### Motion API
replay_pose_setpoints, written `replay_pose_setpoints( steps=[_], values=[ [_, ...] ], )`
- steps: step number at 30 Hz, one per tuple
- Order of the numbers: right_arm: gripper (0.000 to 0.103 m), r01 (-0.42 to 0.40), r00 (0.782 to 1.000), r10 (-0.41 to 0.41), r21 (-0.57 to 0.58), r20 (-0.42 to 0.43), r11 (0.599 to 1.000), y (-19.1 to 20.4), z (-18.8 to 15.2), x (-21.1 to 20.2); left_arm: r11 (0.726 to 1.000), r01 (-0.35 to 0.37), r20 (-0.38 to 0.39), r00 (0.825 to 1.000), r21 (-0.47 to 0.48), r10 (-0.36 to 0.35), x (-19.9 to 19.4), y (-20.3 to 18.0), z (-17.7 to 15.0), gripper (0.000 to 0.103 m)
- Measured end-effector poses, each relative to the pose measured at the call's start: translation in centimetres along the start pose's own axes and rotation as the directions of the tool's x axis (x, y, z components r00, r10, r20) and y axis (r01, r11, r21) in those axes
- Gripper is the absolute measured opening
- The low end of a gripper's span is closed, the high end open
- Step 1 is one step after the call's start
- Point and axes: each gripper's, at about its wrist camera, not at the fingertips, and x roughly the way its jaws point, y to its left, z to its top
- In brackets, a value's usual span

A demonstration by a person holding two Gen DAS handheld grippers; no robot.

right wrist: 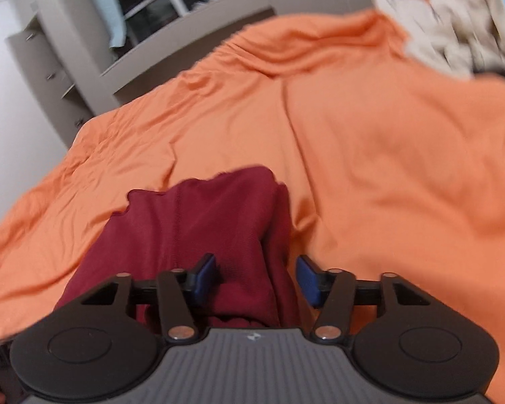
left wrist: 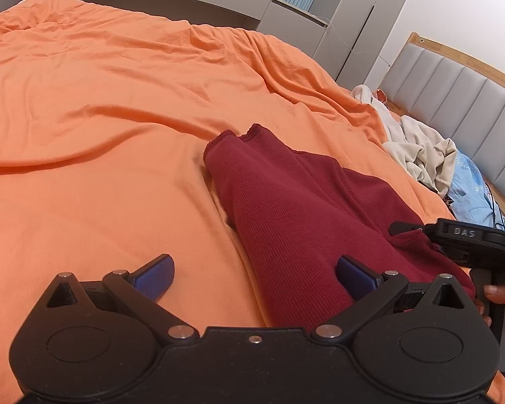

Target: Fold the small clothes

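Two grippers worked over a dark red knit garment (left wrist: 286,202) that lay on a bed covered with a rumpled orange sheet (left wrist: 101,118), toward the near edge of the bed and on the side closer to the padded headboard (left wrist: 454,101). The left gripper (left wrist: 252,277) stood with its jaws spread wide; its left blue pad hung over bare sheet, while the right blue pad sat over or against the red cloth, and nothing was clamped between them. From that view the garment ran away from the camera as a long, narrowing fold ending in a hemmed, slightly wavy edge, with a second layer of the same cloth spreading out to the right beneath it. The right gripper (left wrist: 407,227) showed at the right edge of the left wrist view, black with raised lettering on its body, its tip at the edge of the red fabric, and a person's fingertips (left wrist: 495,291) rested beside its handle. In the right wrist view, which was blurred, the right gripper (right wrist: 256,279) was partly open with a ridge of bunched red cloth lying between its blue pads (right wrist: 308,277); whether either pad touched the cloth could not be told. A loose heap of beige and pale blue clothes (left wrist: 427,155) sat at the headboard end of the bed, well apart from the garment.
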Motion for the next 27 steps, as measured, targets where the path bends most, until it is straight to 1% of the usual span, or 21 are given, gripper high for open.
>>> replay_pose_setpoints(
  steps=[2,4,8,12,14,15,17,20,22,23,24,27],
  values=[
    [0.05,-0.005,1.0,0.006,0.014,-0.005,1.0,-0.3,-0.1,0.2,1.0,-0.001,0.0,1.0,0.001,0.001,0.0,0.0,0.0,0.103],
    [0.048,0.01,1.0,-0.01,-0.017,0.001,1.0,0.2,-0.2,0.0,1.0,0.0,0.0,1.0,-0.001,0.0,0.0,0.0,0.0,0.103],
    [0.047,0.059,0.998,-0.056,-0.116,0.029,0.992,2.0,-0.7,-0.3,1.0,0.0,0.0,1.0,-0.001,0.0,0.0,0.0,0.0,0.103],
    [0.039,0.101,0.994,-0.09,-0.229,0.058,0.968,4.1,-1.2,-0.5,1.0,0.0,0.001,1.0,-0.001,0.0,0.0,0.0,0.0,0.103],
    [0.037,0.132,0.99,-0.112,-0.305,0.082,0.943,5.2,-1.6,-0.7,1.0,0.0,0.001,1.0,-0.001,0.0,0.0,0.0,0.0,0.103],
    [0.036,0.155,0.987,-0.128,-0.356,0.098,0.921,6.0,-2.0,-0.7,1.0,0.0,0.001,1.0,-0.001,0.0,0.0,0.0,0.0,0.103],
    [0.035,0.21,0.977,-0.165,-0.466,0.136,0.86,7.6,-2.9,-0.7,1.0,0.0,0.001,1.0,-0.001,0.0,0.0,0.0,0.0,0.103],
    [0.034,0.274,0.961,-0.196,-0.601,0.195,0.751,9.9,-4.4,-0.2,1.0,0.0,0.0,1.0,-0.001,0.0,0.0,0.1,0.0,0.103],
    [0.034,0.3,0.954,-0.205,-0.647,0.22,0.701,10.8,-5.1,0.0,1.0,0.001,0.0,1.0,-0.001,-0.001,0.0,0.1,0.0,0.103],
    [0.034,0.305,0.952,-0.207,-0.656,0.225,0.69,10.9,-5.2,0.1,1.0,0.001,0.0,1.0,-0.001,-0.001,0.0,0.1,0.0,0.103],
    [0.034,0.306,0.952,-0.208,-0.658,0.225,0.689,11.0,-5.2,0.2,1.0,0.001,0.0,1.0,-0.001,-0.001,0.0,0.1,0.0,0.103],
    [0.034,0.297,0.955,-0.206,-0.645,0.214,0.704,10.8,-5.0,0.4,1.0,0.001,0.001,1.0,-0.001,-0.001,0.0,0.1,0.0,0.103]
  ],
)
